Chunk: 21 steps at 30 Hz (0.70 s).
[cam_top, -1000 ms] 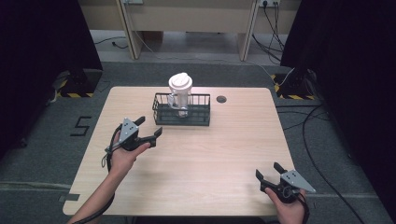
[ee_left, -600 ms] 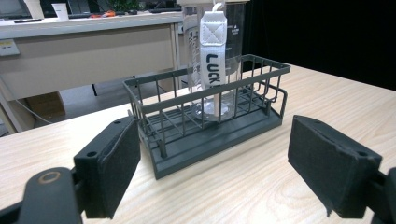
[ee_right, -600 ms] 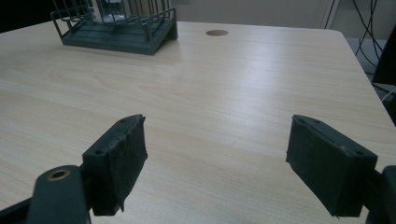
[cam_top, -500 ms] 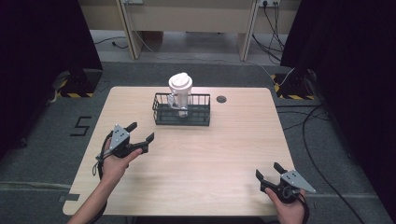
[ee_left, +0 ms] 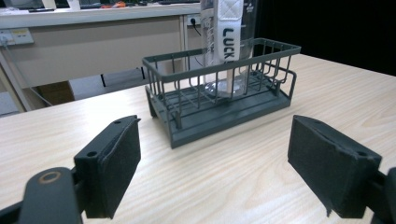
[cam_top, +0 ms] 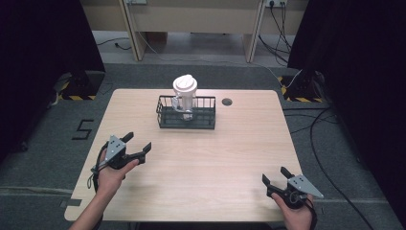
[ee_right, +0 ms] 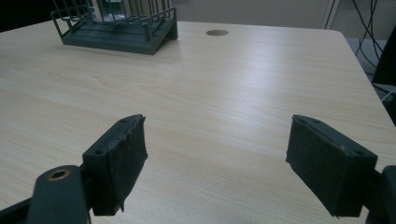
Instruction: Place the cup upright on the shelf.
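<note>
**Facing the basket, both grippers empty**

Sitting at the table's (cam_top: 201, 158) far middle, the wire basket (cam_top: 186, 118) holds a clear bottle (cam_top: 185, 96) upright, long axis vertical, white lid on top. Left gripper (cam_top: 137, 144) is nearer the basket, jaws spread wide, nothing between them, aimed at the basket's near corner. Right gripper (cam_top: 275, 176) is well apart from the basket, jaws also spread, empty. Bottle top is cut off in the left gripper view; its strap reads partly "LUCK".

Your left gripper (cam_top: 138, 142): black fingers spread wide, hand raised. Your right gripper (cam_top: 276, 176): fingers spread wide, held low.
</note>
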Available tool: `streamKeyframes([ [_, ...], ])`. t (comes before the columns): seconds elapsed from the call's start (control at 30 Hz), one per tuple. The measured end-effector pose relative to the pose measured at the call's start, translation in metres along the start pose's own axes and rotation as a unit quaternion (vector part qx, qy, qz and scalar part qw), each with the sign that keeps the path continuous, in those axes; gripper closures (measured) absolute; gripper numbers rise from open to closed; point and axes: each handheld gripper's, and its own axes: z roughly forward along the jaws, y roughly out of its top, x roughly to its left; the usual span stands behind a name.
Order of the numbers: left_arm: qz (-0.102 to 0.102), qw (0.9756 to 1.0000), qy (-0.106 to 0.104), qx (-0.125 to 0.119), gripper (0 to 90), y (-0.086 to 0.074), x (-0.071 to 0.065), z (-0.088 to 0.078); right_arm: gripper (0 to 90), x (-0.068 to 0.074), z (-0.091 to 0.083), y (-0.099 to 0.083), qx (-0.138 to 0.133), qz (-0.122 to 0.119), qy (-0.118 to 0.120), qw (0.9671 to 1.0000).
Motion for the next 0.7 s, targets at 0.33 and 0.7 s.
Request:
streamKeyframes([
  [0.33, -0.009, 0.9997, 0.016, 0.014, 16.7, -0.021, 0.010, -0.017, 20.4, 0.000, 0.000, 0.000, 0.000, -0.001, -0.001, 1.0000],
  [0.7, -0.013, 0.9989, 0.041, 0.017, 17.0, -0.041, 0.012, -0.033, 20.4, 0.000, 0.000, 0.000, -0.001, -0.001, 0.000, 1.0000],
])
